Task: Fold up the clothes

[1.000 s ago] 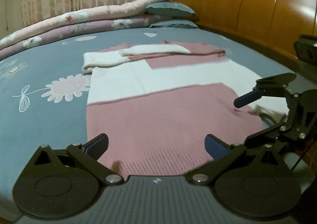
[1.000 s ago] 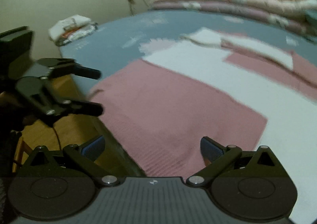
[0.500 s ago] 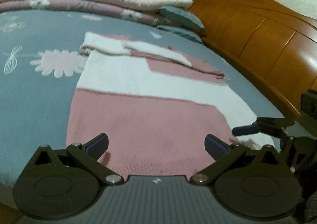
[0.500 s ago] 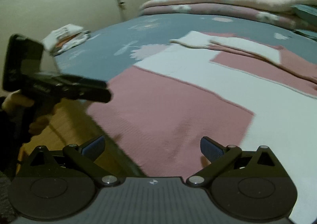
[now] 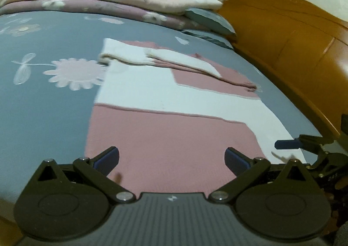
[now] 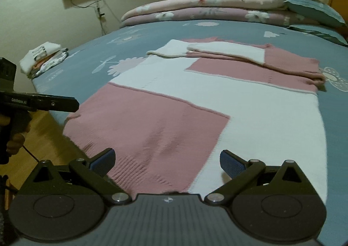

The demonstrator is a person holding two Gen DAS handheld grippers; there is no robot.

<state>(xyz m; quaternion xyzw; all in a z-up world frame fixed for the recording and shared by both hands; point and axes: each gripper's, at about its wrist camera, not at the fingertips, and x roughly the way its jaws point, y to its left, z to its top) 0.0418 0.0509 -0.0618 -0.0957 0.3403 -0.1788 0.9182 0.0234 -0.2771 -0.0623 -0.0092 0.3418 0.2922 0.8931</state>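
Dim warm indoor light, soft shadows, slight motion blur, heavy fisheye bend w/ dark corners.

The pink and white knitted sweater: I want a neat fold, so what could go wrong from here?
1. The pink and white knitted sweater has its hem at the blue floral bed's near edge; a pull could drag it off.
2. Both the left gripper and right gripper are open, holding nothing; uneven grasps could skew the fold.

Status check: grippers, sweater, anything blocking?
Left gripper open, right gripper open, both empty at the near hem. Sweater flat on bed, sleeves folded across top. Nothing on it.
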